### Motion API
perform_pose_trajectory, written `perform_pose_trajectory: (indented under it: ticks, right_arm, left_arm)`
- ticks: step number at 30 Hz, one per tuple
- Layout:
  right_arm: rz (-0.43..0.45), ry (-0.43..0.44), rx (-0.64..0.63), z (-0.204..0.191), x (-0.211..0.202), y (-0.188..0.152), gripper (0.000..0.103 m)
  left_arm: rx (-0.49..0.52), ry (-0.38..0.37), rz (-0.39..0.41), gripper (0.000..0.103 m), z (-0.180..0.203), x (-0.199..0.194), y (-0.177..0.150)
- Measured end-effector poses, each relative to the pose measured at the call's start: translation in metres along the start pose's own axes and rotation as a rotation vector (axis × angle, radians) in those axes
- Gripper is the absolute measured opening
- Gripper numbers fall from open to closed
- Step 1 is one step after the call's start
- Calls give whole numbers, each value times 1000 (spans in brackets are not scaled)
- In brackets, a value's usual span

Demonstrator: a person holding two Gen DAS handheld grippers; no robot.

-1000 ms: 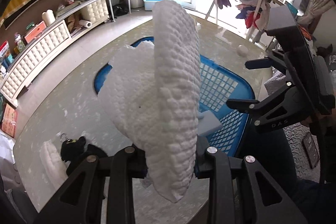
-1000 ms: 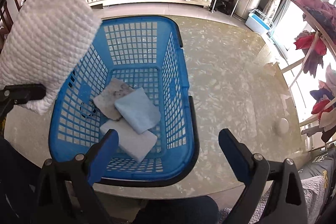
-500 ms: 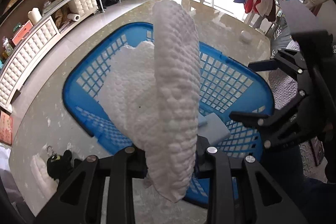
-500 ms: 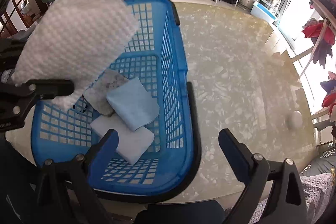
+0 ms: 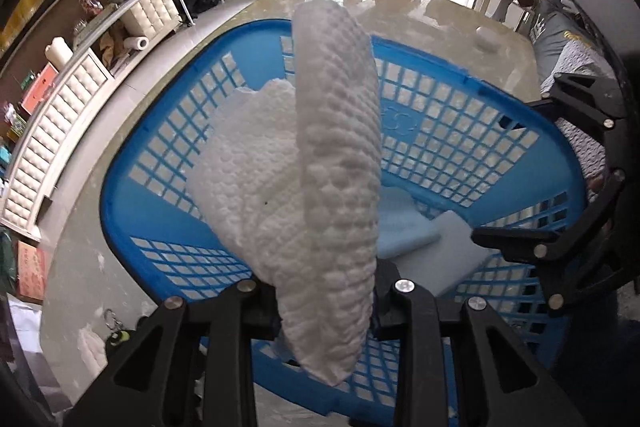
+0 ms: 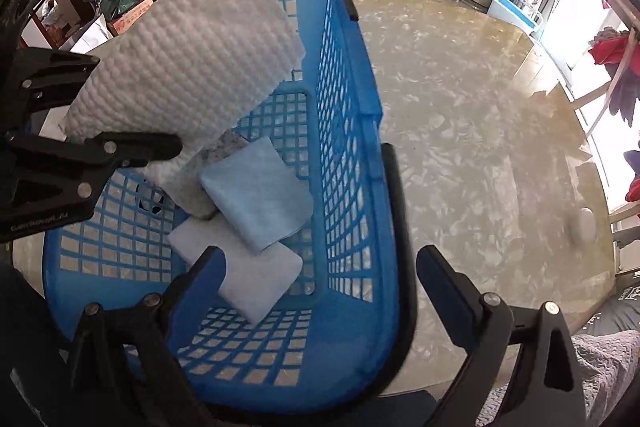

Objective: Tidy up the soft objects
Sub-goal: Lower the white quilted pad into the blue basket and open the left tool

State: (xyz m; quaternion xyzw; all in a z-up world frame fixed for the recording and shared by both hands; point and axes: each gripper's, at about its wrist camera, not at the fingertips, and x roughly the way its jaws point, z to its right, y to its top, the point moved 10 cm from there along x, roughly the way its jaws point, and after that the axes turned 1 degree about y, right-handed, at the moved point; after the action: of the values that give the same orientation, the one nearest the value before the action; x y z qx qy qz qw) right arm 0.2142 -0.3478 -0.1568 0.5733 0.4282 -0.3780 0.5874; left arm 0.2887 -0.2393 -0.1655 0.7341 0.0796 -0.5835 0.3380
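White waffle-textured cloth (image 5: pixel 336 163) clamped in left tongs (image 5: pixel 326 301), over blue lattice basket (image 6: pixel 352 107), right tongs (image 6: pixel 320 267) spread apart

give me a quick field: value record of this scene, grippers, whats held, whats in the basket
left gripper: shut on the white textured cloth, held above the basket
right gripper: open, holds nothing, near the basket's front rim
basket: blue plastic lattice, on a marbled table
basket contents: light blue folded cloth on top, white folded cloth and grey speckled cloth partly under it
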Motion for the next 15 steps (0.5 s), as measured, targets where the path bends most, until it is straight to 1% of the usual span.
perform_pose_trajectory:
  ticks: [2, 7, 11, 14, 15]
  right_arm:
    - [-3, 7, -2, -3, 3, 1, 96]
    - [-1, 16, -8, -10, 5, 5, 96]
    - [14, 27, 1, -11, 1, 8, 96]
    - [18, 26, 5, -9, -1, 10, 96]
    - [18, 26, 8, -7, -2, 10, 96]
  left_arm:
    - [-4, 15, -2, 28, -5, 2, 1]
    - [-8, -19, 6, 29, -6, 0, 4]
    - [57, -35, 23, 30, 4, -2, 5]
    - [113, -41, 36, 30, 13, -2, 11]
    - [115, -47, 37, 30, 13, -1, 14]
